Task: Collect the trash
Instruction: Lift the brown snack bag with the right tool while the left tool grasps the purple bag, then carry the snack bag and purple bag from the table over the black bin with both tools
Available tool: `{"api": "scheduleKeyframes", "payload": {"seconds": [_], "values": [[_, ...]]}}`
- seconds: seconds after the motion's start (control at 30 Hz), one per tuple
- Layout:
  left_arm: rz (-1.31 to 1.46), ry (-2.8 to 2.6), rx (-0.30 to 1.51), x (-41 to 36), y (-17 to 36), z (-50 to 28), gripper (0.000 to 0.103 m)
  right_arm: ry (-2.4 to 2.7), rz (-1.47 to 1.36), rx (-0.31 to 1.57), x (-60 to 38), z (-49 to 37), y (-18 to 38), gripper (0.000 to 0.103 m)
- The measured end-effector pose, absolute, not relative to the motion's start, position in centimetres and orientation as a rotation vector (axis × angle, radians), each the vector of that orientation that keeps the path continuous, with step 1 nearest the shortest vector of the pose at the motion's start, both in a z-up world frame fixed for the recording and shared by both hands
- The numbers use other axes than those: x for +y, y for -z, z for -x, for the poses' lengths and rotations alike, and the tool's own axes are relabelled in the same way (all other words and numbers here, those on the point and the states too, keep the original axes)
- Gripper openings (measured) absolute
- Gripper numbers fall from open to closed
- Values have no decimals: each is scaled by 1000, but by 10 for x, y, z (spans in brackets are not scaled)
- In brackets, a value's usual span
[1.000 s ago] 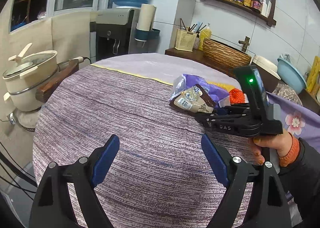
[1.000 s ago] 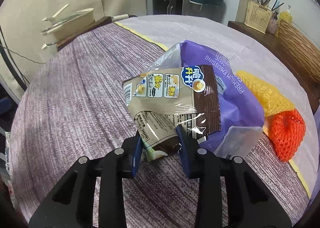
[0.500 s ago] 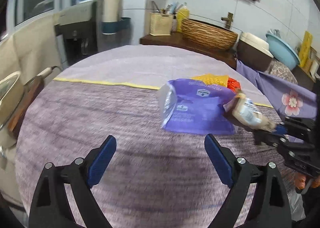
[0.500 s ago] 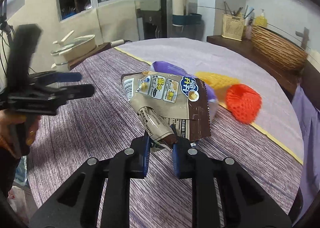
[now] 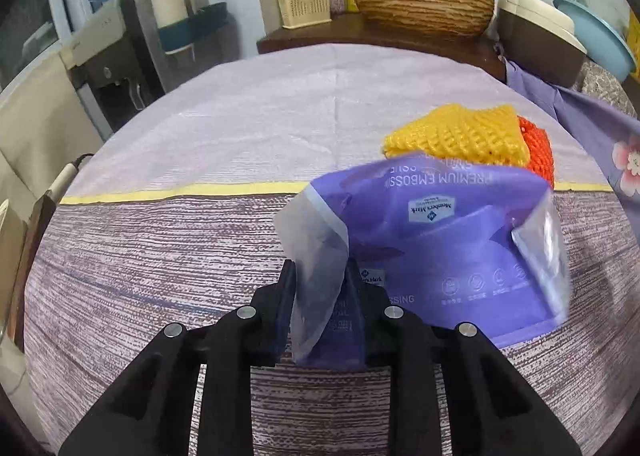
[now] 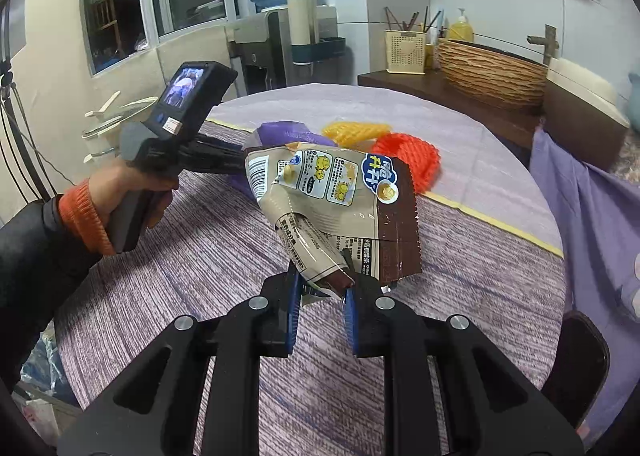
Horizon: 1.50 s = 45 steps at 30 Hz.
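Note:
A purple plastic bag (image 5: 460, 240) lies on the striped tablecloth (image 5: 160, 256). My left gripper (image 5: 320, 276) is closing, and its pads press on the bag's clear near-left corner. Just behind the bag lie a yellow foam net (image 5: 456, 131) and an orange foam net (image 5: 538, 147). My right gripper (image 6: 320, 272) is shut on a crumpled brown and beige snack wrapper (image 6: 340, 191), held above the table. In the right wrist view, a hand (image 6: 132, 183) holds the left gripper, whose fingertips are hidden behind the wrapper.
A side counter behind the table bears a woven basket (image 5: 420, 7) and a utensil holder (image 5: 304, 3). A water dispenser (image 6: 276, 43) stands at the back. A purple flowered cloth (image 6: 592, 223) hangs at the right, with a dark chair (image 6: 576, 368) below it.
My left gripper swung right to the purple bag and went from wide open to shut on its corner. My right gripper lifted the snack wrapper off the bag and drew it back.

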<state>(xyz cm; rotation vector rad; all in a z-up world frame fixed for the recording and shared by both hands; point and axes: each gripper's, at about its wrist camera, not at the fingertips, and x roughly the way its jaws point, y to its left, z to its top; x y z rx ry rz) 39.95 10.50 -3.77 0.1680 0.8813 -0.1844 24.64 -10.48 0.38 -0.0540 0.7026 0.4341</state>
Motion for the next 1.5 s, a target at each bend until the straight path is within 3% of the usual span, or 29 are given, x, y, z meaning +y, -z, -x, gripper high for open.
{"api": "scheduleKeyframes", "payload": {"seconds": [0.13,0.67,1.2,1.5], "values": [[-137,172,859,115,31,-382,15,-416,38,703,-115,-239,3,19],[55,68,692,163,-6,-241,14,-414,7,644,-131,-202,11,19],[123,80,505,115,-44,-158,14,-306,-59,603,-197,-159,15,19],[88,201,484,49,-48,-158,14,-173,-95,585,-247,-140,22,19]]}}
